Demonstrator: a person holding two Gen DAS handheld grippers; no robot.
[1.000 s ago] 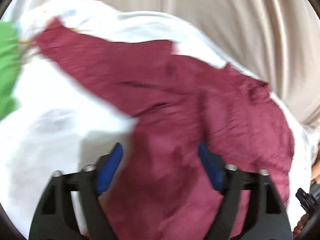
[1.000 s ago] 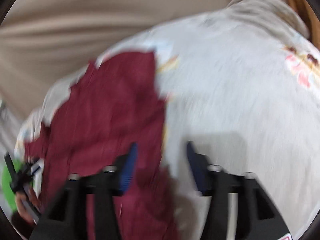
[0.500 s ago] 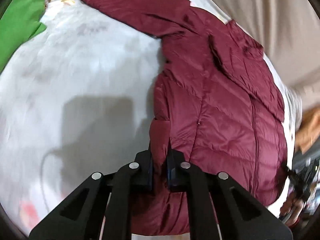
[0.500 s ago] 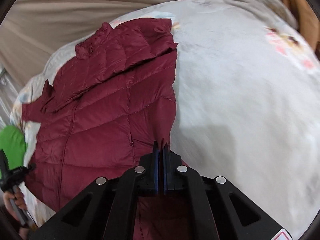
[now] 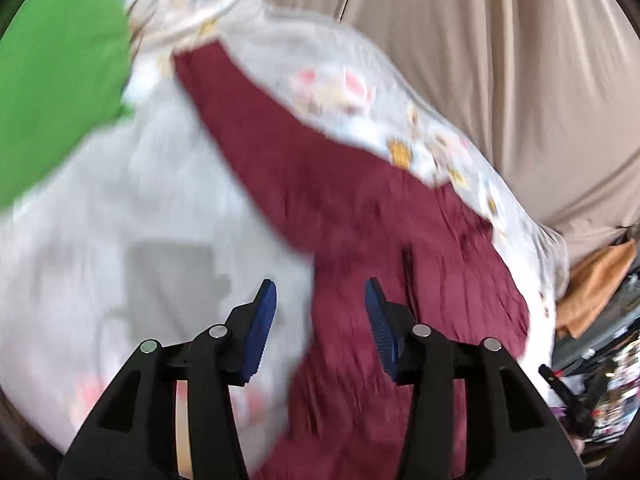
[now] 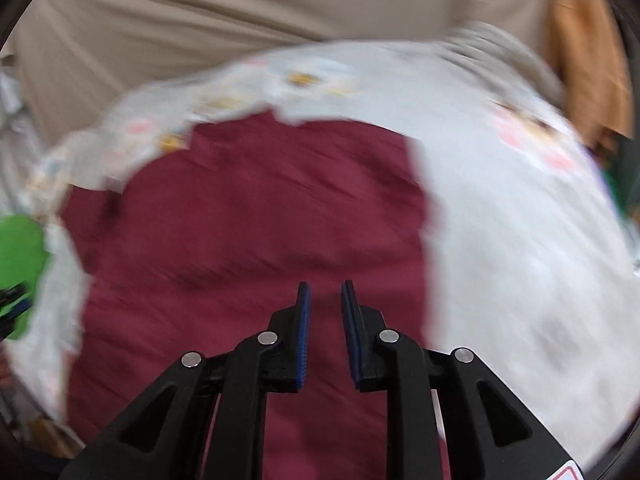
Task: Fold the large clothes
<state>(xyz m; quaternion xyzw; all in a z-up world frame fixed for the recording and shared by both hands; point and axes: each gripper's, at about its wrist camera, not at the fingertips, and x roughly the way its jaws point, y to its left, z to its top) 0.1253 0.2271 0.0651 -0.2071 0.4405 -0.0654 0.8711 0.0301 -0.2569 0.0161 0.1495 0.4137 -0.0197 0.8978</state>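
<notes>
A dark red padded jacket (image 5: 360,248) lies spread on a pale bed sheet (image 5: 140,208). One sleeve runs up to the far left in the left wrist view. My left gripper (image 5: 319,312) is open and empty, above the jacket's left edge. In the right wrist view the jacket (image 6: 248,232) fills the middle. My right gripper (image 6: 324,312) is open by a small gap and empty, above the jacket's body. Both views are blurred by motion.
A green cloth (image 5: 52,80) lies at the far left of the bed and shows in the right wrist view (image 6: 18,248). Beige curtains (image 5: 500,60) hang behind. The sheet's patterned border (image 6: 304,78) runs along the far edge. An orange-brown cloth (image 6: 580,48) hangs at right.
Half a second ago both grippers were shut on the jacket's lower hem. Now both have let go, opened and lifted back from it. The jacket lies flat.
</notes>
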